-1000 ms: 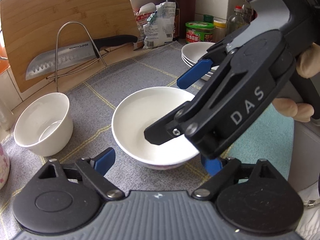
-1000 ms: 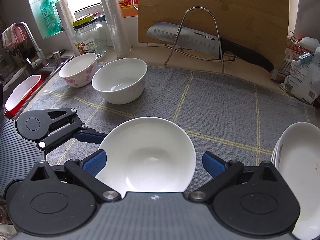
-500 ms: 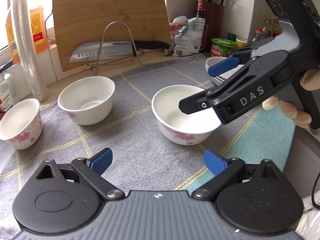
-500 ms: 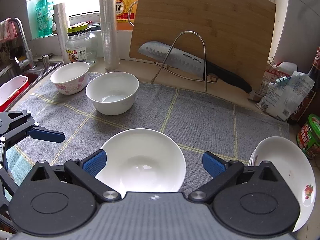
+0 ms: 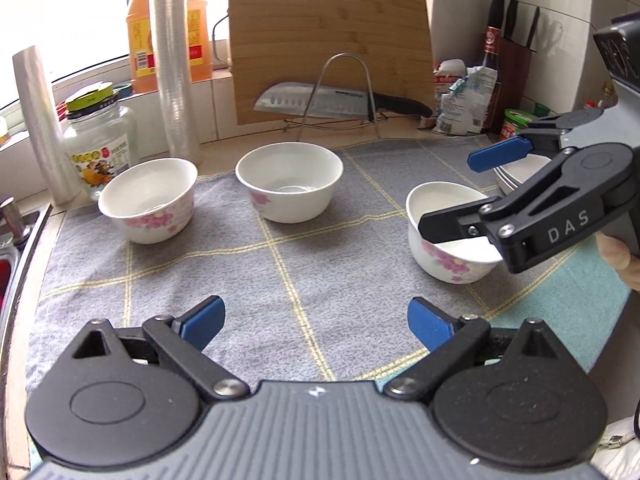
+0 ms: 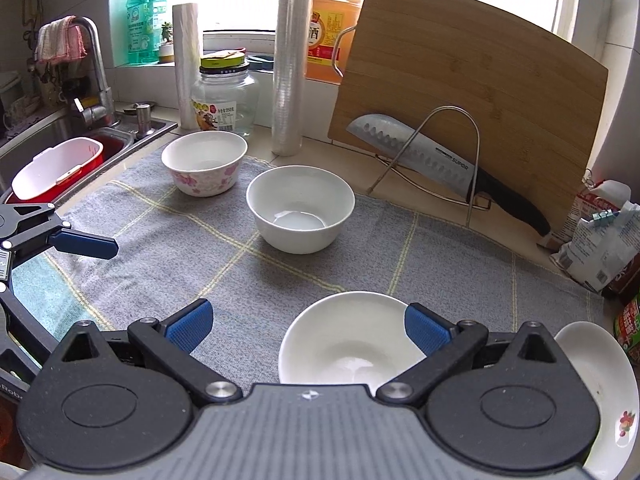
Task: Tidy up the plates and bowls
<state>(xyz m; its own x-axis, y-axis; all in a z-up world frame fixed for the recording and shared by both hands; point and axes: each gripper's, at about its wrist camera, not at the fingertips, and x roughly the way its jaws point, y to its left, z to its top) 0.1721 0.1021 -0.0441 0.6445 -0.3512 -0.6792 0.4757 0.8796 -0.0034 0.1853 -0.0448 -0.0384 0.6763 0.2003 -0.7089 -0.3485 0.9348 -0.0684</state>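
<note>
Three bowls on a grey checked cloth (image 5: 304, 280) spread over the surface. Left tongs (image 5: 316, 322) spread wide, nothing between the blue pads, hovering above bare cloth at 6 o'clock of the left wrist view. Right tongs (image 6: 308, 322) likewise spread, pinching nothing. In the right wrist view, nearest bowl (image 6: 352, 344) low at 5 o'clock, its rim passing just under the right-hand blue pad (image 6: 426, 328); cannot tell whether pad and rim touch. Same bowl at 3 o'clock in the left wrist view (image 5: 448, 240), pink flowers on its side, partly hidden behind the right tongs (image 5: 460, 192) reaching in from the right edge. Middle bowl (image 6: 300, 208) white, upright, well apart from the nearest bowl, toward 12 o'clock of it; seen also at centre of the left wrist view (image 5: 289, 188). Flowered bowl (image 6: 205, 162) at 10 o'clock, near the middle bowl but not touching, just before a glass jar (image 6: 224, 96). Stack of plates (image 6: 600, 396) at the 4 o'clock edge of the right wrist view, off the far right of the cloth. Behind the bowls, a bamboo cutting board (image 6: 472, 96) leaning upright, with a knife (image 6: 432, 156) resting across a wire rack (image 6: 452, 156). Sink (image 6: 60, 148) with a red-and-white basin at 9 o'clock. Part of a hand (image 5: 618, 256) gripping the right tool at the 3 o'clock edge of the left wrist view.
</note>
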